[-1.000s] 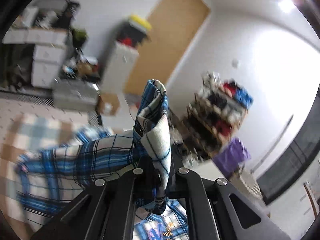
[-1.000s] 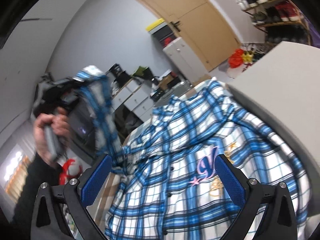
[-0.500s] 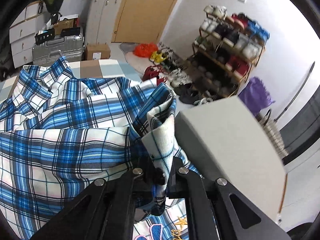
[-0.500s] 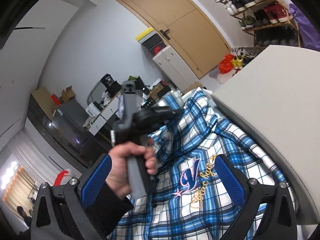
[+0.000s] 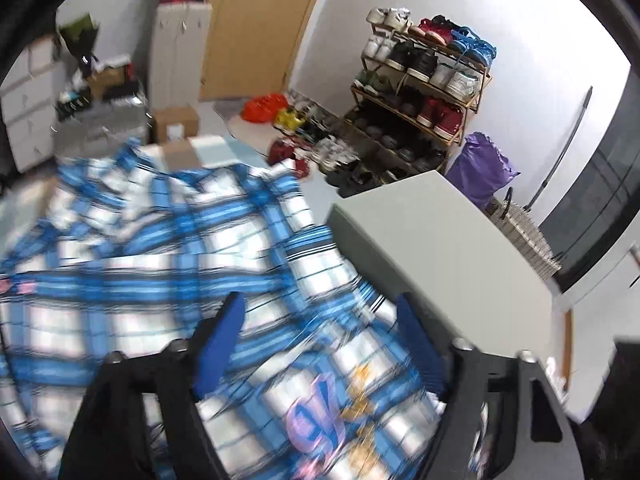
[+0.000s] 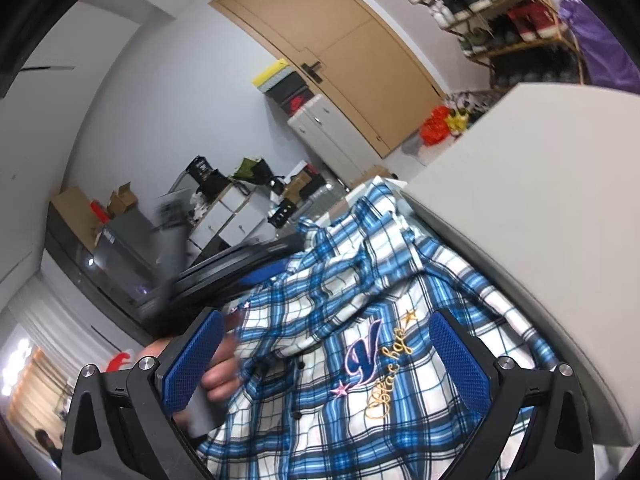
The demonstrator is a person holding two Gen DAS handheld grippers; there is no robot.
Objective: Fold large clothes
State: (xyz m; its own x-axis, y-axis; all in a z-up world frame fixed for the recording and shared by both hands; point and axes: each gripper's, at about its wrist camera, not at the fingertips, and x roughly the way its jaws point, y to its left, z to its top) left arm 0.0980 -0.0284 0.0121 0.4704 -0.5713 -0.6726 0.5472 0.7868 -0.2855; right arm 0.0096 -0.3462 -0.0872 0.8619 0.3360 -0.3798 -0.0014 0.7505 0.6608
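Left view is motion-blurred: blue-and-white plaid shirt (image 5: 168, 248) smeared across lower left, beside the pale grey worktop (image 5: 440, 240). Your left gripper (image 5: 320, 344) fingers spread wide, holding nothing. Your right gripper (image 6: 328, 360) fingers also released, above the shirt's embroidered chest.

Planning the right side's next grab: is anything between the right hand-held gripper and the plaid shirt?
Nothing visible blocks it. The right hand-held gripper is open directly over the plaid shirt. The person's left hand sits beside its left finger, off the shirt's logo.
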